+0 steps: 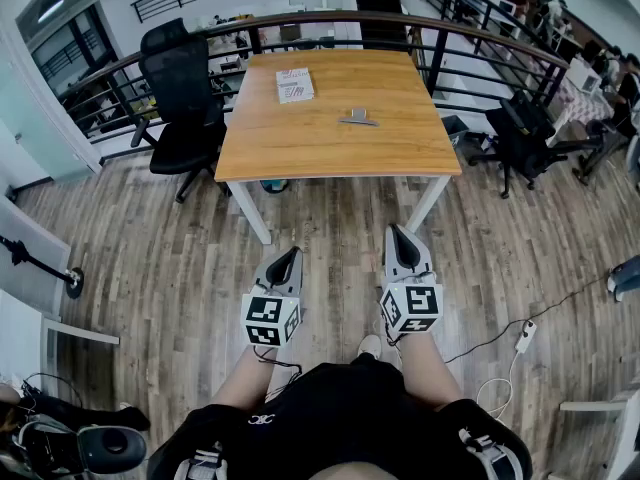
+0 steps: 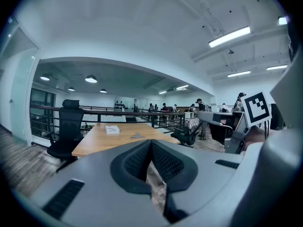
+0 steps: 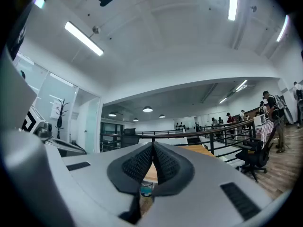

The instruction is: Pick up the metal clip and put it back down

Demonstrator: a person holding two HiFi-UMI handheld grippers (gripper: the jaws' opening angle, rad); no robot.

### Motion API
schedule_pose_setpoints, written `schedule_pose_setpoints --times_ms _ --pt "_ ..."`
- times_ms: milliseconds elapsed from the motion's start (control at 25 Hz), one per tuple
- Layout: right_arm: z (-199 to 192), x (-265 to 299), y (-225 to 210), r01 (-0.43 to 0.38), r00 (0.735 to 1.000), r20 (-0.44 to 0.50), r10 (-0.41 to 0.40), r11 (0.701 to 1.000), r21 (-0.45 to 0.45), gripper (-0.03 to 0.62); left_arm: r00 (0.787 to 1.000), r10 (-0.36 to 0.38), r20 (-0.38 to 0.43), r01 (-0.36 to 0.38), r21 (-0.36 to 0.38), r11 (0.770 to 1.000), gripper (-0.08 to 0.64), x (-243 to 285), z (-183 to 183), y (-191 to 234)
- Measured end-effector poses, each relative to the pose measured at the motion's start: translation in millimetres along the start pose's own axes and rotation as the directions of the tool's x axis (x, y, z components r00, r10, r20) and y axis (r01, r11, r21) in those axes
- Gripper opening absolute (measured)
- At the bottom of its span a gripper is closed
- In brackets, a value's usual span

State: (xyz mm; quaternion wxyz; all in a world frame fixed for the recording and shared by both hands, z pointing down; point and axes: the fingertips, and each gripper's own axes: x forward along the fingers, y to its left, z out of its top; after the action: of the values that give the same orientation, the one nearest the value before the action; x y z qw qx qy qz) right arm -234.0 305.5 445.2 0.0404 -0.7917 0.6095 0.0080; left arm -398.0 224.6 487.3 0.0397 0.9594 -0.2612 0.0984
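A small metal clip (image 1: 358, 118) lies on the wooden table (image 1: 300, 143), right of its middle; in the left gripper view the clip (image 2: 137, 136) shows far off on the tabletop. My left gripper (image 1: 291, 254) and right gripper (image 1: 397, 231) hang side by side over the plank floor, well short of the table's near edge. Both point toward the table. The left gripper (image 2: 151, 141) has its jaws pressed together with nothing between them. The right gripper (image 3: 153, 144) is likewise shut and empty.
A white booklet (image 1: 294, 85) lies at the table's far left. One black office chair (image 1: 183, 108) stands left of the table, another (image 1: 525, 138) to its right. A curved railing (image 1: 470, 33) runs behind. A power strip and cable (image 1: 524, 336) lie on the floor at right.
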Motion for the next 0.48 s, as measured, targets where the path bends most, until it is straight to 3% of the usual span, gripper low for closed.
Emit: schedule_pose_setpoints --times_ms 480 --pt "-2.5 -1.5 -34.4 0.005 1.000 -0.008 -0.005 1.000 0.018 0.017 1.000 -0.030 0.000 0.030 0.027 0.999 0.012 33.8 10.4 -31.5"
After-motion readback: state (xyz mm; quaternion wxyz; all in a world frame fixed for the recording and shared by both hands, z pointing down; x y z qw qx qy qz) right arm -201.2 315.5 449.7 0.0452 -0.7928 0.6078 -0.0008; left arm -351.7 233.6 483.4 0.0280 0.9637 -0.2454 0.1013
